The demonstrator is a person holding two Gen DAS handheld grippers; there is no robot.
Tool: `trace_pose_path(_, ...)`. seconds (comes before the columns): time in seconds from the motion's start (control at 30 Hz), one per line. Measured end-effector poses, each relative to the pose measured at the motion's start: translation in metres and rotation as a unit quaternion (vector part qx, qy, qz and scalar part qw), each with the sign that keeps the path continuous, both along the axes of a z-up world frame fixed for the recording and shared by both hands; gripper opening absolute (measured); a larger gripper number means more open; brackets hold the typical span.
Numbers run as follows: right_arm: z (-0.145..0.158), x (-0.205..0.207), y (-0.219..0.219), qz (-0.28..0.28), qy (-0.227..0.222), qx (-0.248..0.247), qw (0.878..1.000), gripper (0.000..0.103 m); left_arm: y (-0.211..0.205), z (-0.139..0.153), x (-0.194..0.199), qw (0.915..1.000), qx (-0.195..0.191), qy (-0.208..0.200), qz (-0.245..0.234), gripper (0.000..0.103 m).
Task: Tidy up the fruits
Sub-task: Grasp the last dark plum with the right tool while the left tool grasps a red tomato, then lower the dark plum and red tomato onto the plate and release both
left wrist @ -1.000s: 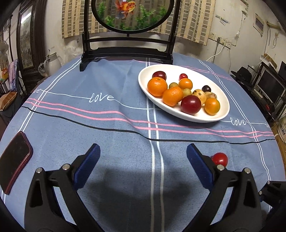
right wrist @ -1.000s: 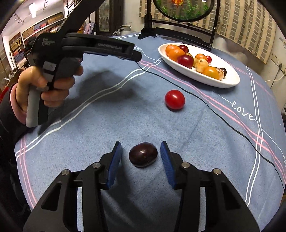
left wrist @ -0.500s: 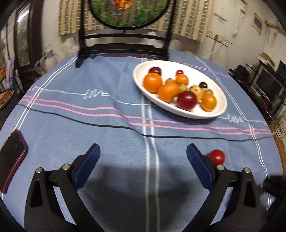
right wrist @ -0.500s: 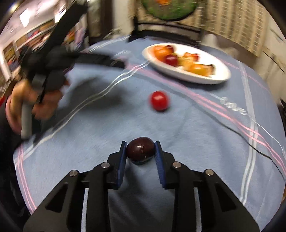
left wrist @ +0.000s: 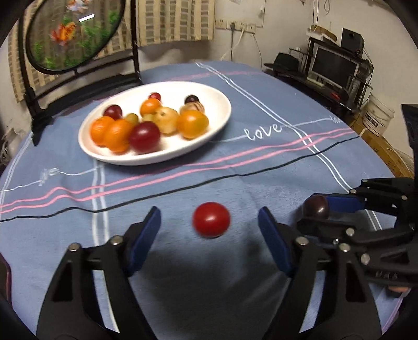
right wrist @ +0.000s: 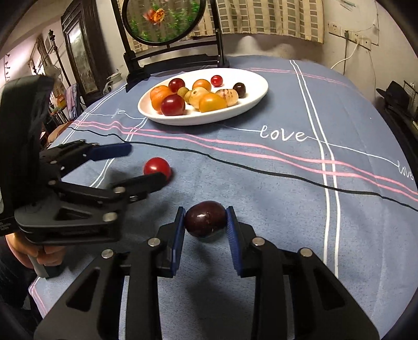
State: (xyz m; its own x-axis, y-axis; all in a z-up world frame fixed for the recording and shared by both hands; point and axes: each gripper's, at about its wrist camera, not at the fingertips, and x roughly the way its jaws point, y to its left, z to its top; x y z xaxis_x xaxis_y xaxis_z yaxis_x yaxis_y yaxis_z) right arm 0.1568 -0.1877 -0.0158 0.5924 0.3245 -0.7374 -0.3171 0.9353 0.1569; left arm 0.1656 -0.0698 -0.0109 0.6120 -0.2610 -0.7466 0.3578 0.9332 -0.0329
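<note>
Round table under a blue striped cloth [right wrist: 287,183]. White oval plate [right wrist: 250,103] sits toward the far side, already loaded with oranges, plums and small tomatoes; standing mirror [right wrist: 162,21] behind it.

Right gripper [right wrist: 205,222]: a second ago its pads stood apart on either side of the dark plum [right wrist: 205,218]; now they are pressed against both its sides, so the plum is gripped. It looks at or barely off the cloth, can't tell if lifted. Plate well apart from it, ahead and slightly left.

Left gripper [left wrist: 209,222]: has swung across from facing the plate region to the red tomato [left wrist: 211,219], which a second ago was off by its right finger. Tomato is now centred between the wide-spread fingers, nothing touching it, holding nothing. Tomato lies on the cloth, near side of the black stripe.

Meaning for task: plum grasp looks done, carry to plate likely next; tomato pick is lined up, closing still to come. Two loose fruits left, both now addressed.
</note>
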Motion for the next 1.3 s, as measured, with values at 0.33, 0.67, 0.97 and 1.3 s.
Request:
trace_pose_path(0.33, 0.001, -0.001, 0.004, 0.007, 0.003, 0.003, 1.0, 0.031, -0.003, -0.012, 0.011, 0.9996, 0.001, 0.024, 0.01, 0.058)
trace_pose_path(0.67, -0.001, 0.001, 0.003, 0.003, 0.009, -0.003, 1.0, 0.031, -0.007, -0.018, 0.013, 0.9993, 0.011, 0.035, 0.007, 0.034)
trace_pose_path(0.97, -0.005, 0.003, 0.005, 0.005, 0.015, -0.003, 1.0, 0.031, -0.002, -0.015, 0.012, 0.9995, 0.013, 0.027, 0.01, 0.034)
trace_pose_path(1.3, 0.018, 0.016, 0.018, 0.015, -0.052, 0.045, 0.998, 0.031, 0.05, 0.027, 0.019, 0.9958, -0.066, -0.013, 0.063, 0.033)
